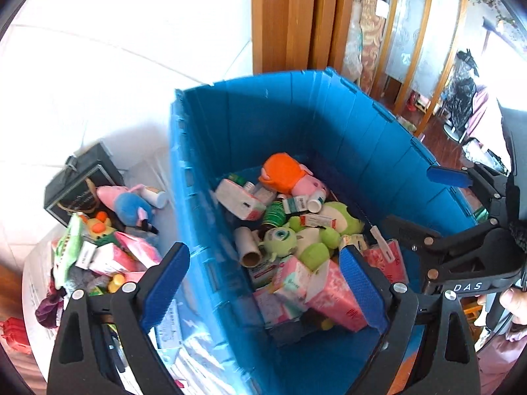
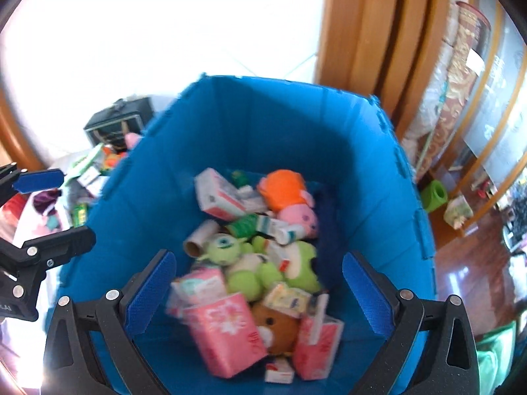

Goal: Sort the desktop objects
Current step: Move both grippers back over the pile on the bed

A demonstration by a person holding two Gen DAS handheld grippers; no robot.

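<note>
Right claw (image 2: 260,293): jaws spread to full width, nothing between the pads; it hangs above the blue crate (image 2: 378,171), pointing steeply down into it. Left claw (image 1: 263,289): also spread and empty, straddling the crate's left wall, one finger outside it and one inside.

Directly below the right claw lies a pink tissue pack (image 2: 227,335), tilted, with a brown plush (image 2: 276,326) just beside it. Further in are a green one-eyed plush (image 2: 224,247), a cardboard tube (image 2: 199,238) and an orange-and-pink plush (image 2: 286,197), among small medicine boxes. All sit loose on the crate floor.

The unsorted pile (image 1: 98,247) lies outside the crate, to the left of the left claw: a blue-and-pink plush (image 1: 128,204), pink packs, a yellow toy and a black box (image 1: 79,181) behind them. In my judgement the left claw is the nearer to it; any next pick means swinging left and down, over the crate wall. No single item's long axis can be fixed; the heap is too jumbled.

The pile rests on a white bench (image 1: 36,263). White floor tiles, wooden door frames and a cluttered room lie beyond.
</note>
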